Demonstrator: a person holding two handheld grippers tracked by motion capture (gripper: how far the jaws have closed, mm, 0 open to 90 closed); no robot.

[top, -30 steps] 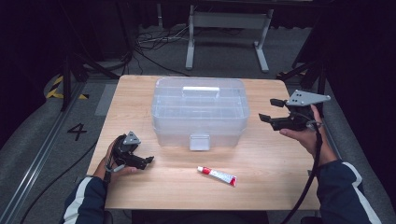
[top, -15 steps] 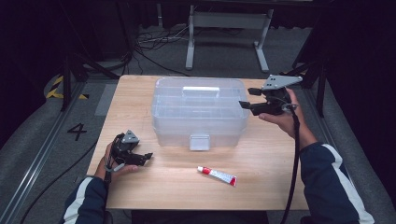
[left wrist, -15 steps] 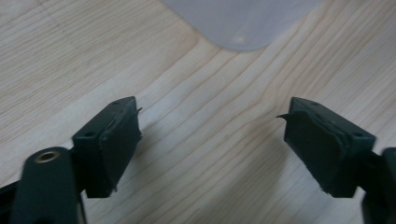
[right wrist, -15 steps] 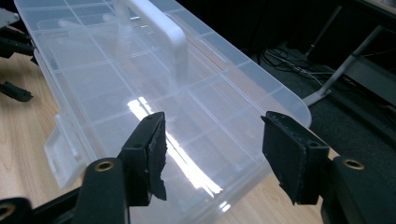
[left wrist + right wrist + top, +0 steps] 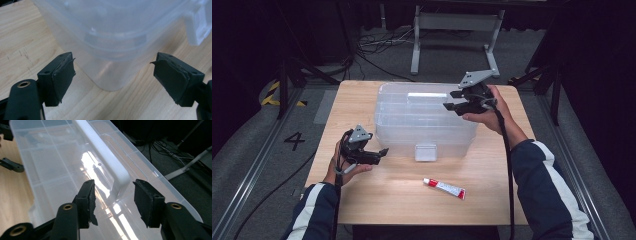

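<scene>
On the table [image 5: 362, 205], toward the far edge: a clear plastic box [image 5: 412, 125], lid on, with a white latch [image 5: 426, 152] on the near wall. Along the top of the lid, a white handle [image 5: 105, 152]. In front of the box and well apart from it, a small red-and-white tube [image 5: 444, 188]; best left alone.

Right tool [image 5: 449, 105]: over the right end of the lid, jaws apart and just now narrowing, handle end between them, pads not yet touching. Lower squarely, pads onto the flat sides of the handle rather than the sloped foot at the lid. Close fully before any lift, given the likely slip of smooth plastic under a partial pinch.

Left tool [image 5: 384, 151]: near the front left corner of the box, jaws wide apart after narrowing slightly just now, nothing between them. Bring low against the corner to steady the box, clear of the latch. Then lift straight and slowly, watching for the whole box rising with the latch possibly fastened.
</scene>
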